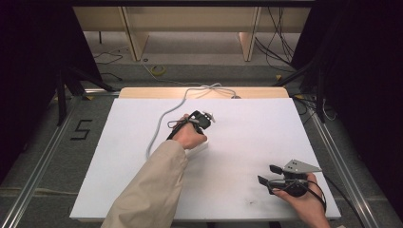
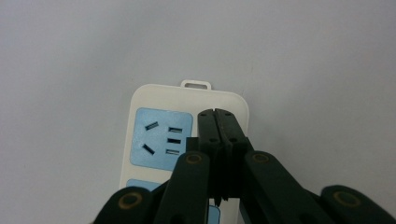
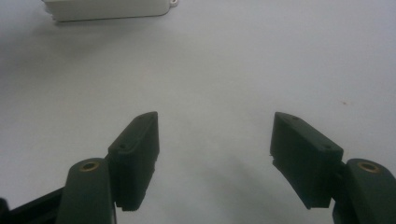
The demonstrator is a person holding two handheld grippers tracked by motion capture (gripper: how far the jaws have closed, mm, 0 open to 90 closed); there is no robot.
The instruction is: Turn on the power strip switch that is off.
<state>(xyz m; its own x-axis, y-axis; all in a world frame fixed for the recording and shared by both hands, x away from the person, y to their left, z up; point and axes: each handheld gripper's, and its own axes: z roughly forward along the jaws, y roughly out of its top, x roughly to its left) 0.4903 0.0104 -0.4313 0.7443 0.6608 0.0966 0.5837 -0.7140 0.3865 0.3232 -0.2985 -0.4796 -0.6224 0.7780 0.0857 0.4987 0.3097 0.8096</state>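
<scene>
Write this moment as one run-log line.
left gripper: shut, over power strip | right gripper: open, nothing between jaws | table: white

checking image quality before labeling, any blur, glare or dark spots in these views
High view: the white table is evenly lit, the room's sides fall into near black. Left gripper view: the power strip is fairly sharp, the left gripper close up is soft. Right gripper view: the right gripper casts a faint shadow on the table, and the strip's edge at top is blurred.
</scene>
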